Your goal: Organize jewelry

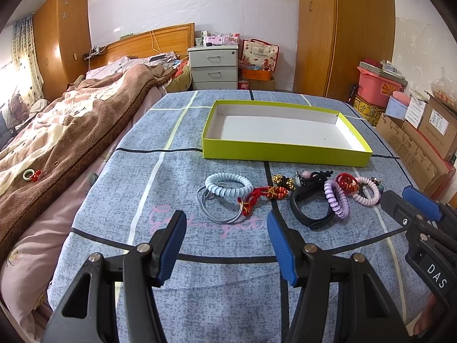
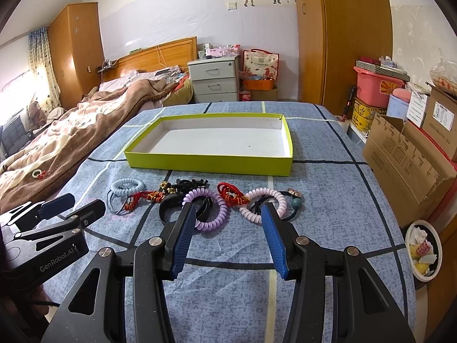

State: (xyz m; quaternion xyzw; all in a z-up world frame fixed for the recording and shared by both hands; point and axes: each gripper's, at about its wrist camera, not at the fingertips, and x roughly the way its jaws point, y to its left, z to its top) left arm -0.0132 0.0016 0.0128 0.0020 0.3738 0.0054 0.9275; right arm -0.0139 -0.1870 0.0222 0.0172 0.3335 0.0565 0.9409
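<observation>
Two hand-held grippers, both spread wide and holding nothing, low over a blue patterned bedcover (image 2: 328, 188) crossed by dark and pale lines. Left gripper (image 1: 225, 245) pointed at a pale blue coil tie (image 1: 228, 185) lying flat just ahead of its fingertips, on top of thin grey elastic bands (image 1: 220, 214). Right gripper (image 2: 228, 237) pointed at a lilac coil tie (image 2: 210, 210) and a pink coil tie (image 2: 264, 204), each directly in front of a fingertip.

Jewelry strung in a loose row running left to right, straight across both lines of reach: blue coil, red knotted cord with gold beads (image 1: 262, 195), black wristband (image 1: 310, 207), lilac coil, red braided ring (image 2: 231, 193), pink coil, bobble tie with a teal bead (image 2: 295, 201). Pieces overlapping or touching in places.

Beyond the row, well clear of it, an empty shallow box (image 2: 211, 163), yellow-green outside and white inside, long side parallel to the row. Likely destination, judging by the task; nothing in it yet.

Left gripper nearer the blue end, right gripper nearer the pink end.

Around: bedroom, unmade bed with brown blanket (image 1: 71, 131) to the left, grey drawer unit (image 1: 214, 67) and wooden wardrobes behind, cardboard cartons (image 2: 411, 165) to the right.
</observation>
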